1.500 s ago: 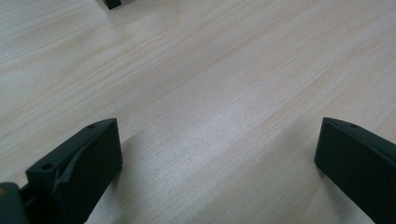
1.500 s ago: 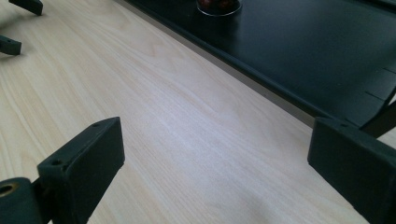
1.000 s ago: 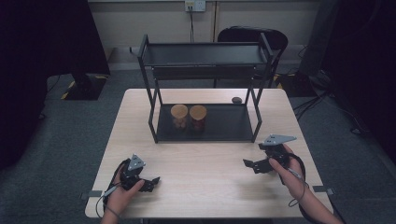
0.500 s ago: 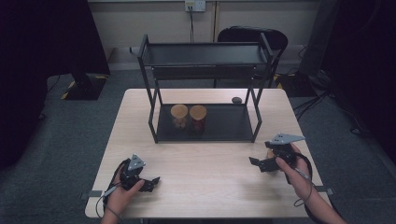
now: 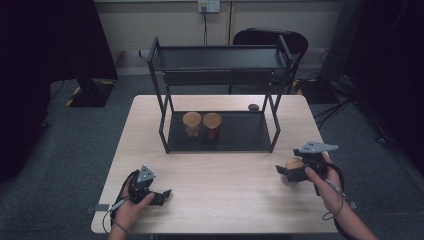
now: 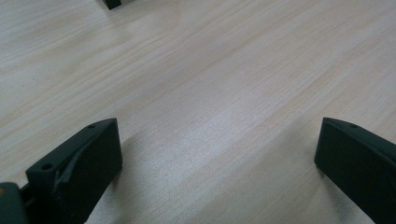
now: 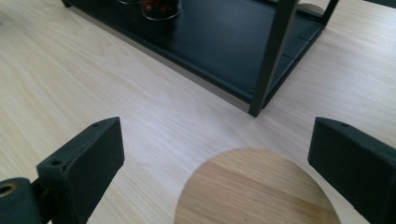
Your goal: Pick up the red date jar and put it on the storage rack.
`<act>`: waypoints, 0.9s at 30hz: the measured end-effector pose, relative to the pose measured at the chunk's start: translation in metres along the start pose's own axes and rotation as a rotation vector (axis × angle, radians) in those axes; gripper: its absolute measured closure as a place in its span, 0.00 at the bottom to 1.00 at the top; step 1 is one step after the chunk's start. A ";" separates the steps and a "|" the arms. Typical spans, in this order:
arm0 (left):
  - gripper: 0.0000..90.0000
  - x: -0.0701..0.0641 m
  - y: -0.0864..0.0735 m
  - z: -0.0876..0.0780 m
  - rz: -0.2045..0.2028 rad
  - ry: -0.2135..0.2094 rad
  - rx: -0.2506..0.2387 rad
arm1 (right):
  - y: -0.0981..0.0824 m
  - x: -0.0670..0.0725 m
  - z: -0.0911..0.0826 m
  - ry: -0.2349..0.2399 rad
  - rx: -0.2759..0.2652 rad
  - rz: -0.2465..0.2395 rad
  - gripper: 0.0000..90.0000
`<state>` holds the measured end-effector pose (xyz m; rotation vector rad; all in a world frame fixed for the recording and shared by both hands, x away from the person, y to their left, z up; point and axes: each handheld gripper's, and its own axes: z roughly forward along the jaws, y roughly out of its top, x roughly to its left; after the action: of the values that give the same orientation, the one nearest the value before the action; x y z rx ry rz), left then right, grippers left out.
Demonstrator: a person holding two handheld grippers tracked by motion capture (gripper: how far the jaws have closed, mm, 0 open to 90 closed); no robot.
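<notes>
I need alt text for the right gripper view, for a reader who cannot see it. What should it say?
The right tool, its two black jaws wide apart, hangs over a round wooden lid that lies between them on a pale wooden table. Beyond stands the lower shelf of a black metal rack, with the base of a glass jar on it.

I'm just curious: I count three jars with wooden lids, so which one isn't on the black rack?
The jar on the bare table, between the open jaws of the right gripper. The other two jars stand side by side on the rack's bottom shelf.
</notes>
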<state>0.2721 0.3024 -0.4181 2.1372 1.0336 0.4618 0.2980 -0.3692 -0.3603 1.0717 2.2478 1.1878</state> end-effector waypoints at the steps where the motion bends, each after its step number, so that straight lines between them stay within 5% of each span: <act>1: 0.00 0.000 0.000 0.000 0.000 0.000 0.000 | -0.001 -0.001 -0.001 -0.004 0.002 -0.001 0.03; 27: 0.00 0.000 0.000 0.000 0.000 0.000 0.000 | -0.032 -0.002 -0.006 -0.033 0.023 0.009 0.03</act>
<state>0.2721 0.3024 -0.4181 2.1375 1.0335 0.4620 0.2810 -0.3858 -0.3831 1.1036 2.2388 1.1416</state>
